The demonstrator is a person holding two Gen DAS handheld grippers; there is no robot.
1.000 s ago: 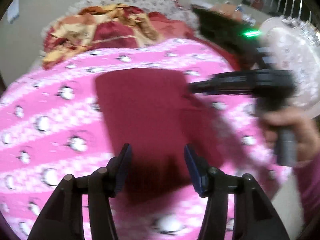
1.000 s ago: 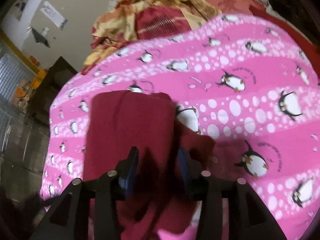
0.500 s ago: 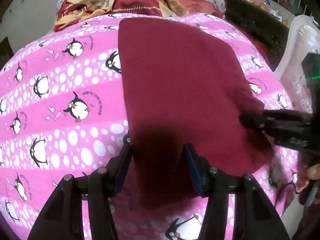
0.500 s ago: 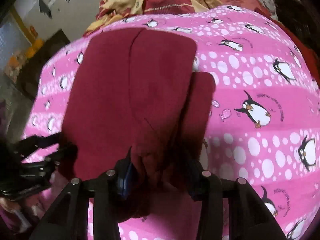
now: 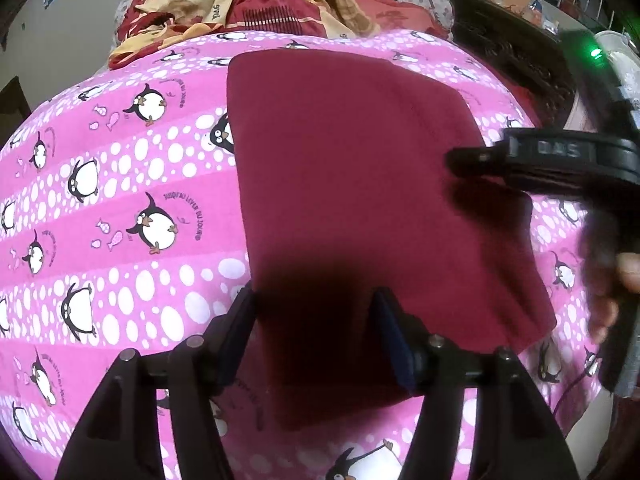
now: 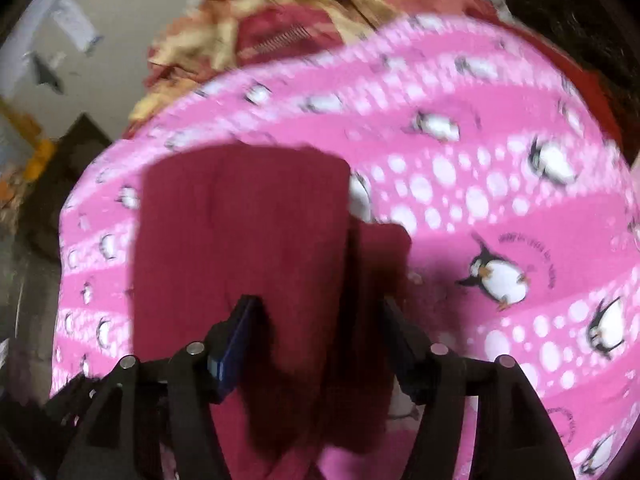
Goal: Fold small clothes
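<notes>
A dark red folded garment (image 5: 352, 184) lies flat on a pink penguin-print blanket (image 5: 120, 200). My left gripper (image 5: 314, 312) is open just above its near edge, holding nothing. In the left wrist view my right gripper (image 5: 452, 158) reaches in from the right over the garment's right side, and I cannot tell there how its jaws stand. In the right wrist view the garment (image 6: 240, 240) lies under my open right gripper (image 6: 316, 320), with a narrower flap (image 6: 380, 256) sticking out on its right. That view is blurred.
A heap of red and yellow clothes (image 5: 256, 4) lies at the far end of the blanket, also in the right wrist view (image 6: 280, 24). Dark furniture (image 5: 512, 52) and a white plastic object (image 5: 624, 64) stand at the right. A dark cabinet (image 6: 60, 168) stands at the left.
Both grippers have pulled back and up from the garment. The right gripper has lifted off its right edge and moved towards the far side. The garment lies still.
</notes>
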